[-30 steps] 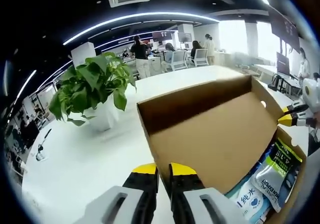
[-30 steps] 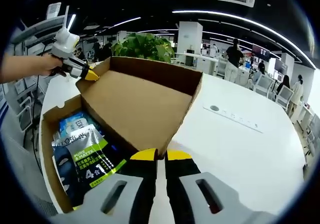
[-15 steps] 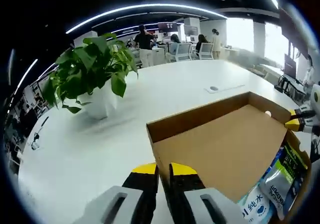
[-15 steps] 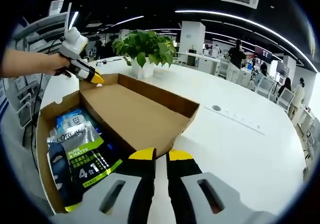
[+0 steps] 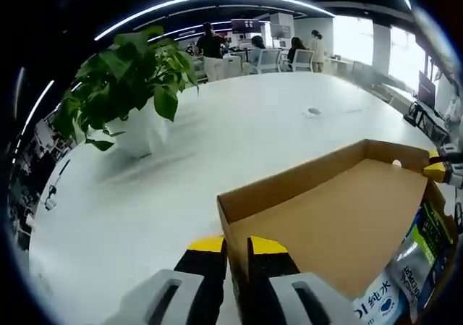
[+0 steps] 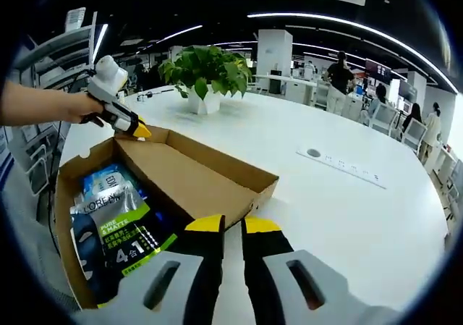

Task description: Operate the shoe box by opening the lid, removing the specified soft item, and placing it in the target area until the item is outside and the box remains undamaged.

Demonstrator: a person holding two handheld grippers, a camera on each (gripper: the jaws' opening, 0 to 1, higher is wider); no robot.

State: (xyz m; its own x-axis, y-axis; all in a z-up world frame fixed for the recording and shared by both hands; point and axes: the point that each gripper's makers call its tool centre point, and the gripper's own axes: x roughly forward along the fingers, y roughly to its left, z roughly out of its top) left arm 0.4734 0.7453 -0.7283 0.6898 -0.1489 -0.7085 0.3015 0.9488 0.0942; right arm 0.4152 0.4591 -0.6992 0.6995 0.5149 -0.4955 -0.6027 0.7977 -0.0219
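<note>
A brown cardboard shoe box [image 6: 65,195] lies open on the white table, its lid [image 6: 195,176] swung far back and nearly level. My right gripper [image 6: 233,227] is shut on the lid's near corner. My left gripper [image 6: 139,130], in a person's hand, is shut on the lid's far corner. In the left gripper view my left gripper [image 5: 237,247] pinches the lid [image 5: 340,216] at its corner, and my right gripper [image 5: 440,170] holds the opposite corner. Inside the box lie soft packs: a grey-green pouch [image 6: 126,227] and a blue-white pack [image 5: 380,303].
A potted green plant [image 6: 206,72] in a white pot stands on the table [image 6: 347,216] beyond the box. A flat socket strip [image 6: 340,167] is set into the tabletop to the right. People and office chairs are far behind.
The lid has swung further back and down, from steeply raised to nearly level, with both grippers holding its corners. Both views have tipped down with it.
</note>
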